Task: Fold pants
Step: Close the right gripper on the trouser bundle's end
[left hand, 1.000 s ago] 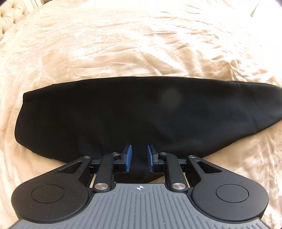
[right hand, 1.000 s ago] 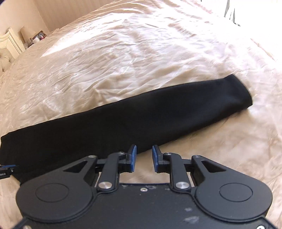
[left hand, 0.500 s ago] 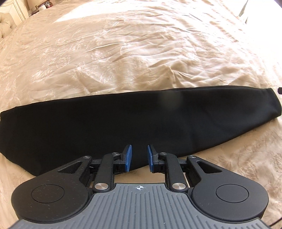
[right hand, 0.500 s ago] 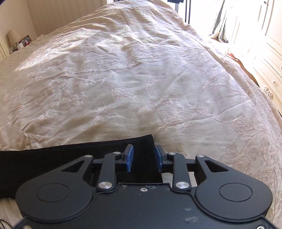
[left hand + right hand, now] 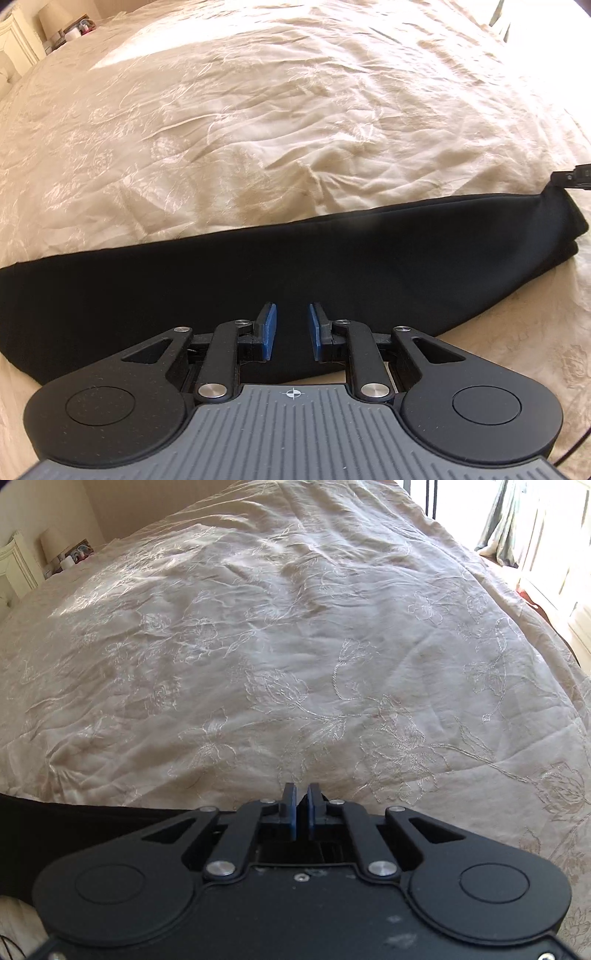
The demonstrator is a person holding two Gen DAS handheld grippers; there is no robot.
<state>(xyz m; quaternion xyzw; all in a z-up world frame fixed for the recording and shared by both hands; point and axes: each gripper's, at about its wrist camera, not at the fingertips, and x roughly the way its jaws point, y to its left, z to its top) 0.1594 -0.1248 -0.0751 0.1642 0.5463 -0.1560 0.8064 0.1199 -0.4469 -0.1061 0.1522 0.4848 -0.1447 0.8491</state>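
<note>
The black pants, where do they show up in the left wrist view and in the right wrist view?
Left wrist: black pants form a band across the lower middle, edge to edge.
Right wrist: only the pants' end, bottom left, reaching the closed fingers.
Shared landmark: the bedside lamp, upper left.

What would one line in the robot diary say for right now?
left gripper: open, over pants middle | right gripper: shut on pants cuff end | pants: one long strip on bedspread

The pants (image 5: 295,266) run off the left edge, and their cuff end is hidden under the right tool (image 5: 302,814).
</note>
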